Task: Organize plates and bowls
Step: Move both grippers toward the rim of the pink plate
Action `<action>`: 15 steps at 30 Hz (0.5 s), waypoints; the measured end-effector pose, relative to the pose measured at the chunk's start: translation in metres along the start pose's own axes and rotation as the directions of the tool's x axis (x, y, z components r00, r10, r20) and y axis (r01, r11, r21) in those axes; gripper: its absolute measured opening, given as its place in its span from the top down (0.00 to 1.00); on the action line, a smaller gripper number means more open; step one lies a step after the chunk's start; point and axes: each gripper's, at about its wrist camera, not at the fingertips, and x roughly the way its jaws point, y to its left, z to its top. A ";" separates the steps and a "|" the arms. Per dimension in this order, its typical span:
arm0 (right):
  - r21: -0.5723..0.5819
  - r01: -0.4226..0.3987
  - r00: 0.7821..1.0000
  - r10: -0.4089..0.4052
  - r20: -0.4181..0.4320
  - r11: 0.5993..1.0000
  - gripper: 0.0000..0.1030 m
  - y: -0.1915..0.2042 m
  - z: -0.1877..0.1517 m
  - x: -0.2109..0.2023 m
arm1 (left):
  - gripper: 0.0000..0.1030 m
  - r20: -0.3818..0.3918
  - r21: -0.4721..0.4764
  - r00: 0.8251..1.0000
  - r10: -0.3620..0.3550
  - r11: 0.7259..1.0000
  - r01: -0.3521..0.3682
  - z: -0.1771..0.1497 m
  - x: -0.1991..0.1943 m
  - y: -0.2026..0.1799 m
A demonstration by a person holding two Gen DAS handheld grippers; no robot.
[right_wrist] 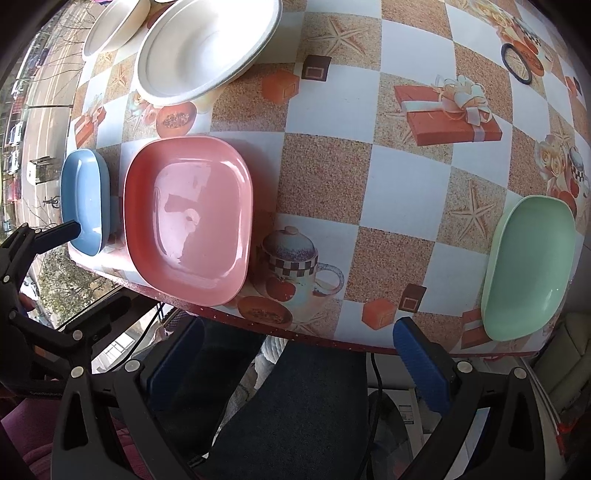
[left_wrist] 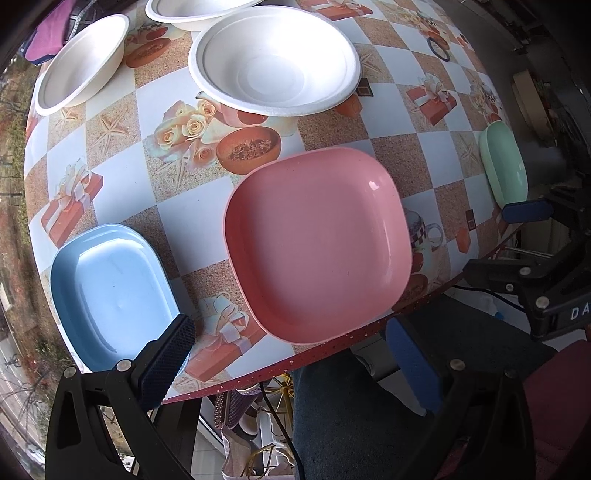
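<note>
Left gripper (left_wrist: 295,354) tipped steeply down over the near edge of the table (left_wrist: 192,184); fingers spread wide, nothing between them. One blue pad overlaps the near corner of the blue plate (left_wrist: 110,291) in the left wrist view; contact cannot be told. The other pad hangs past the table edge, over a dark trouser leg (left_wrist: 343,417).

Right gripper (right_wrist: 299,354) also pitched down, less steeply, jaws wide apart and empty. Both its pads sit off the table edge above the same dark cloth. From the right wrist view, the left gripper's black frame and one pad tip show at far left, by the blue plate (right_wrist: 85,199).

Plates: pink plate (left_wrist: 317,243) at the near edge, centre, its corner slightly over the rim. Blue plate just beside it on the left, apart. Green plate (right_wrist: 528,266) well off to the right, also at the near edge.

Bowls: three white bowls further back. Largest-looking one (left_wrist: 275,59) sits behind the pink plate; a second (left_wrist: 81,62) to its left, tilted-looking in the fisheye; a third (left_wrist: 195,13) at the top, cut off by the frame.

A dark ring (right_wrist: 517,64) lies on the far right of the checked cloth.
</note>
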 end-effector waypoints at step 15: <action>0.029 0.020 0.999 -0.019 -0.025 0.999 0.00 -0.015 -0.002 0.009 | 0.00 -0.002 -0.108 1.000 -0.007 0.994 0.007 0.008 0.023 -0.011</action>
